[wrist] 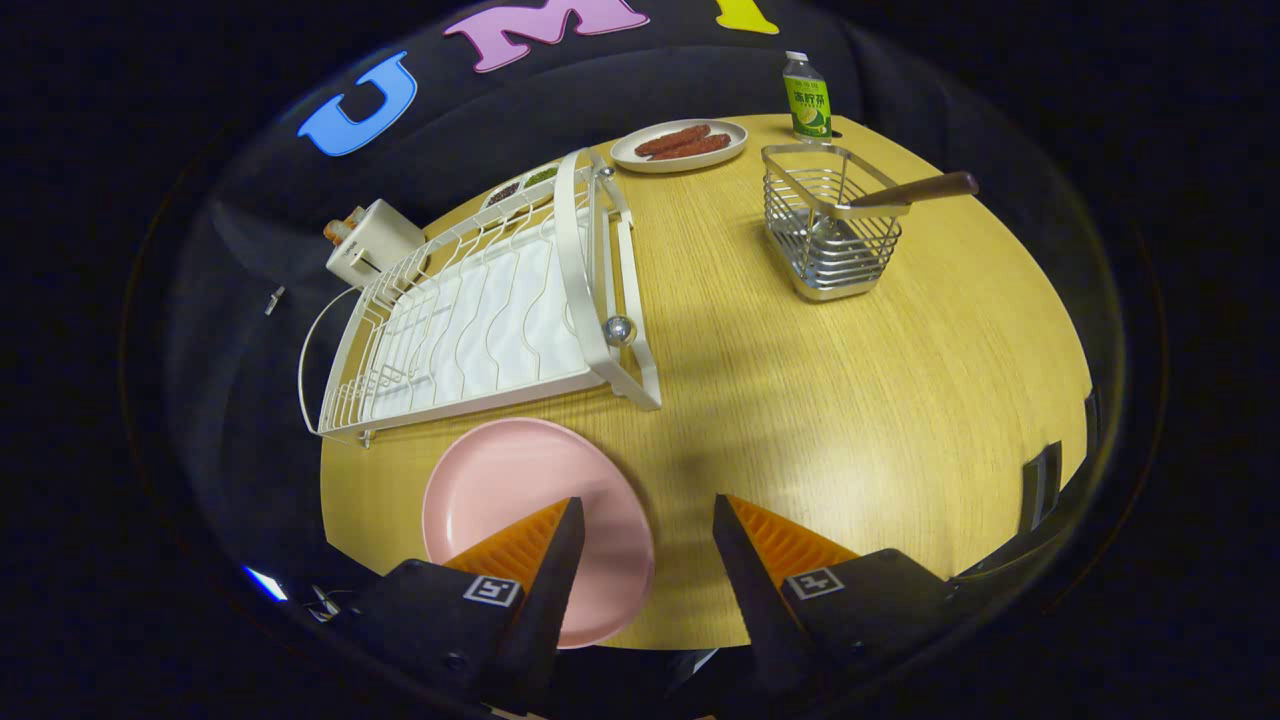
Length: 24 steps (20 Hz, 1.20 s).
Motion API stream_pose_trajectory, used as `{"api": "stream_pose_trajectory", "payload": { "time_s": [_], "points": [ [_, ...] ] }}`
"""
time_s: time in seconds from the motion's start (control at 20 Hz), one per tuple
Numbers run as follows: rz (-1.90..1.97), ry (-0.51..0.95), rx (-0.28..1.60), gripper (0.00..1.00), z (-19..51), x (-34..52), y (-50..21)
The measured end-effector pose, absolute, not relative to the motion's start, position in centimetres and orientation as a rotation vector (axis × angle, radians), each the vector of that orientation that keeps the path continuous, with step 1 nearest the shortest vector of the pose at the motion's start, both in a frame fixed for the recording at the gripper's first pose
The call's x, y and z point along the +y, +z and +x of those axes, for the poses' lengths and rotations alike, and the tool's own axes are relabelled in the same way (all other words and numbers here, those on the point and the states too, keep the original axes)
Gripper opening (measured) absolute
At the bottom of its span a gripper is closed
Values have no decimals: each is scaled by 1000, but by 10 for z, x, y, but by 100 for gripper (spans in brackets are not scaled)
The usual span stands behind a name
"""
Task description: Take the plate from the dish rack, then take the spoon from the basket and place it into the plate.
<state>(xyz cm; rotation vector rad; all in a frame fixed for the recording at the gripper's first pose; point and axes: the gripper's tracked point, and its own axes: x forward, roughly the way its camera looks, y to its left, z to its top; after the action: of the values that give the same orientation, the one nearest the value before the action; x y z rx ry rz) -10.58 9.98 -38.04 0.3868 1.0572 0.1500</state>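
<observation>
We are hovering the gripper [640,515] above the near part of the wooden table [860,400] with its fingers spread wide and gripping nothing, while the pink plate [520,500] is lying flat on the table just under and ahead of the left finger, already out of the dish rack [480,320]. We are judging the spoon [915,188] to be next: it is standing in the wire basket [830,225] well beyond the fingers and off to the right, its brown handle leaning out over the rim and pointing rightward, so we are expecting a forward, rightward reach meeting that handle across its length.
</observation>
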Motion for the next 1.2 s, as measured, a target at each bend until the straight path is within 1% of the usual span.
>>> {"api": "stream_pose_trajectory", "payload": {
  "time_s": [0.2, 0.3, 0.5, 0.6, 0.75, 0.9, 1.05, 1.15, 1.2],
  "points": [
    [289, 175, 927, 93, -98, 71, -340],
    [237, 188, 836, 96, -87, 55, -312],
    [98, 206, 657, 98, -66, 17, -253],
    [14, 194, 603, 99, -55, -6, -236],
    [-73, 163, 595, 96, -44, -41, -238],
    [-112, 128, 625, 98, -27, -74, -254],
    [-100, 138, 671, 98, -10, -92, -277],
    [-87, 152, 704, 92, 3, -99, -296],
    [-73, 168, 724, 83, 7, -98, -305]
  ]
}}
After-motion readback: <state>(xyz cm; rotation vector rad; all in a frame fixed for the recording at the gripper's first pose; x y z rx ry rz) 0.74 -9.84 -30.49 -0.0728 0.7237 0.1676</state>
